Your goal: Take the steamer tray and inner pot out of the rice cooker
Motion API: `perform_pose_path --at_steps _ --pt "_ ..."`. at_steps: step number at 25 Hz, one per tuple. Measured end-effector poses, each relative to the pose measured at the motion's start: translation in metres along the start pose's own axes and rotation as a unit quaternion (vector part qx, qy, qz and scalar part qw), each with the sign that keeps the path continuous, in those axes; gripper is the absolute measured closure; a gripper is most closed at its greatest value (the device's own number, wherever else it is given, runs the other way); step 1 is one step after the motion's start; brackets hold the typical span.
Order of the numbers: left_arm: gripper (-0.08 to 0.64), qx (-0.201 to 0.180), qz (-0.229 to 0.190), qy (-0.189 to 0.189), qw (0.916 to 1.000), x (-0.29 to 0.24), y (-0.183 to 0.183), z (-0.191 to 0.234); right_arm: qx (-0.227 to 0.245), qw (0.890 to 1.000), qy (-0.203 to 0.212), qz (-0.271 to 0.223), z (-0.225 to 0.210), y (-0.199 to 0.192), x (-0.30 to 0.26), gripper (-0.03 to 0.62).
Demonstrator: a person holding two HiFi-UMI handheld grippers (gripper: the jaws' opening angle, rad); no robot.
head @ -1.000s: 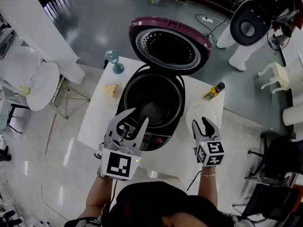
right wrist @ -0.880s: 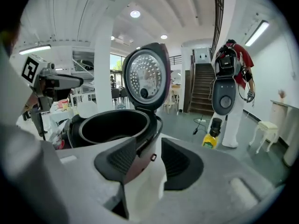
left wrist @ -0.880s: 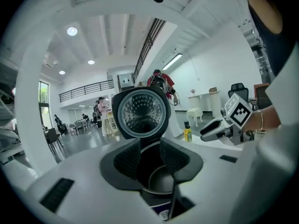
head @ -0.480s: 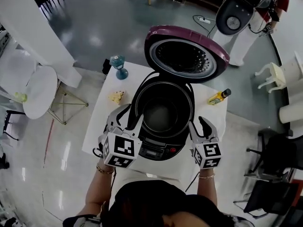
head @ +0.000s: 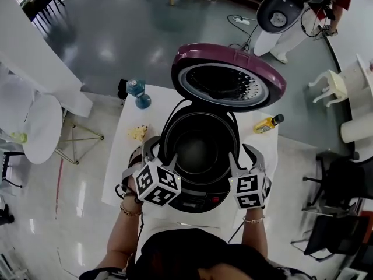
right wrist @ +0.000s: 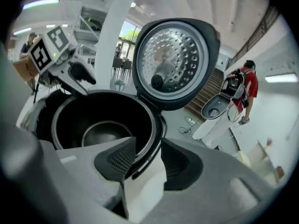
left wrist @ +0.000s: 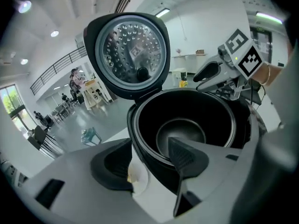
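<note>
Left gripper (left wrist: pixel 149 143) stands with its jaws apart, and they have just been opening. The cooker's rim runs between them, one jaw outside the wall and one inside the bowl, with neither pad pressing on it. Right gripper (right wrist: pixel 148 146) mirrors this on the opposite side: jaws parted, rim between them, no squeeze visible.

Both grippers point forward and down from the near edge of the white table (head: pixel 123 156). The rice cooker (head: pixel 201 196) sits on the table with its control panel toward the person. The inner pot (head: pixel 198 150) is seated in the cooker, directly between the two grippers and equally near each. Being round, it has no long axis to line up with. I judge the way out to be straight up, in front of the lid (head: pixel 228 60).

That lid is hinged back at the far side. It is maroon and glossy outside, with a shiny perforated metal plate and a dark knob inside.

The pot looks dark, smooth and matte, with a thin lip, so it is probably slippery. The ribbed grey jaw pads should help there.

No steamer tray shows inside the pot.
</note>
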State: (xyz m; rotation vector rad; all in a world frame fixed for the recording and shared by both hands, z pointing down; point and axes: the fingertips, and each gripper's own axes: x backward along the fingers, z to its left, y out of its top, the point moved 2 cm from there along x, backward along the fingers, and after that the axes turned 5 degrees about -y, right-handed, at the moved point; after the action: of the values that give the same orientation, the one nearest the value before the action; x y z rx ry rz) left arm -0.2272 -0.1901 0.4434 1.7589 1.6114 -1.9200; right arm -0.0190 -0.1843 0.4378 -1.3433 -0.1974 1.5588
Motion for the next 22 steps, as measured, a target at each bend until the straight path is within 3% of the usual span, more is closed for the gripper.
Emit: perform_pose_path --at_steps 3,11,15,18,22 --pt "0.308 -0.012 0.025 -0.005 0.9996 -0.016 0.000 0.005 0.053 0.998 -0.007 0.039 0.005 0.000 -0.017 0.440" --pt "0.275 0.007 0.057 -0.045 0.9973 -0.050 0.000 0.014 0.104 0.988 -0.011 0.112 0.010 -0.002 -0.050 0.437" --pt "0.277 0.017 0.059 -0.032 0.9976 -0.057 0.001 0.020 0.103 0.989 -0.026 0.099 0.008 -0.001 -0.051 0.437" --pt "0.332 0.028 0.055 -0.008 0.9981 -0.058 0.003 0.025 0.082 0.992 -0.035 0.085 0.004 0.002 -0.050 0.444" --pt "0.372 0.052 0.047 -0.014 0.9974 -0.054 0.005 0.029 0.047 0.997 -0.048 0.043 -0.002 0.017 -0.037 0.470"
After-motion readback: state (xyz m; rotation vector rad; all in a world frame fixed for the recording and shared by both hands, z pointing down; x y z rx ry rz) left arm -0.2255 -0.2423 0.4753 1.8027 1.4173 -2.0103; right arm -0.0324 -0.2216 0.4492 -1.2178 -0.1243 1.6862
